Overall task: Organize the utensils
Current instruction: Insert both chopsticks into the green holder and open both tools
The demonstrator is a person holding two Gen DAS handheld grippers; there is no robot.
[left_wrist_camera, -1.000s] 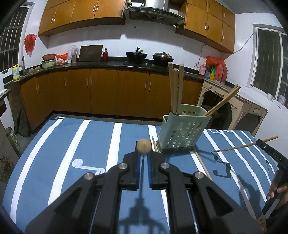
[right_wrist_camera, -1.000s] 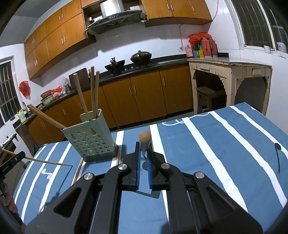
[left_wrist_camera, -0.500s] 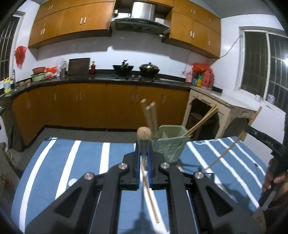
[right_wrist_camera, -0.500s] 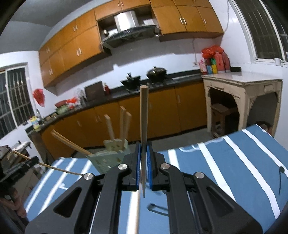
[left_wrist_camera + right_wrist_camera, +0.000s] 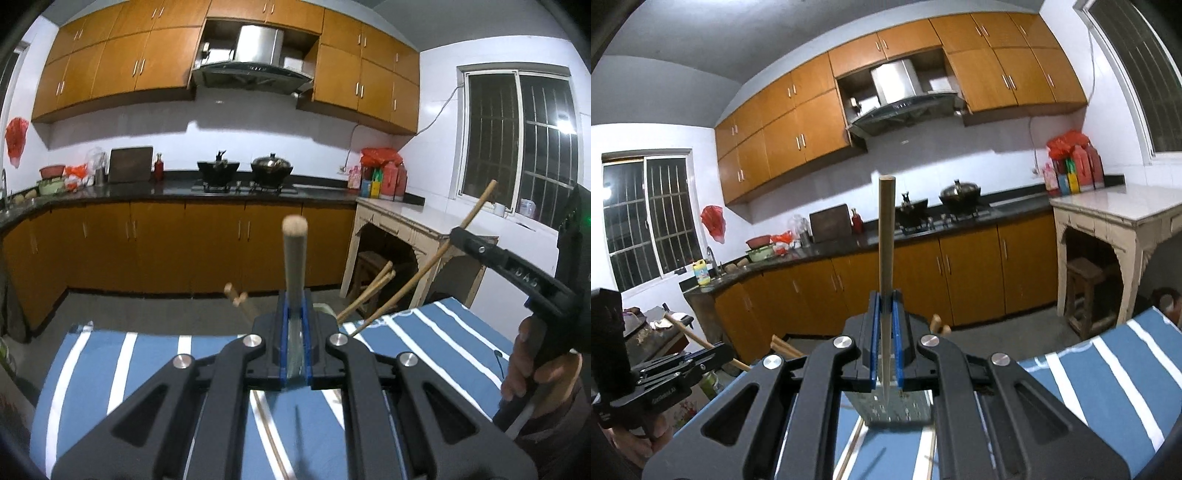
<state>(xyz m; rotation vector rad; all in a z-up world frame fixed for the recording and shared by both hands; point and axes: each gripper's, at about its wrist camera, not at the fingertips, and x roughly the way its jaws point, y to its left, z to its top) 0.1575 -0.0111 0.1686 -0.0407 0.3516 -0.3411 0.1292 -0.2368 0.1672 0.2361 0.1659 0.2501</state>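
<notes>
left hand-held gripper | clamps chopstick upright | above striped cloth

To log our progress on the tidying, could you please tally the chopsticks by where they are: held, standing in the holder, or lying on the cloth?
Held chopsticks: 2, one each in the left gripper and right gripper
Standing in the green holder: 4 tops visible
Lying on the striped cloth: 2
Total: 8 visible

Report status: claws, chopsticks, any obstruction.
Left claw shut on a chopstick. Right claw shut on another chopstick. Green utensil holder below, loose chopsticks beside it. Nothing blocking.
</notes>
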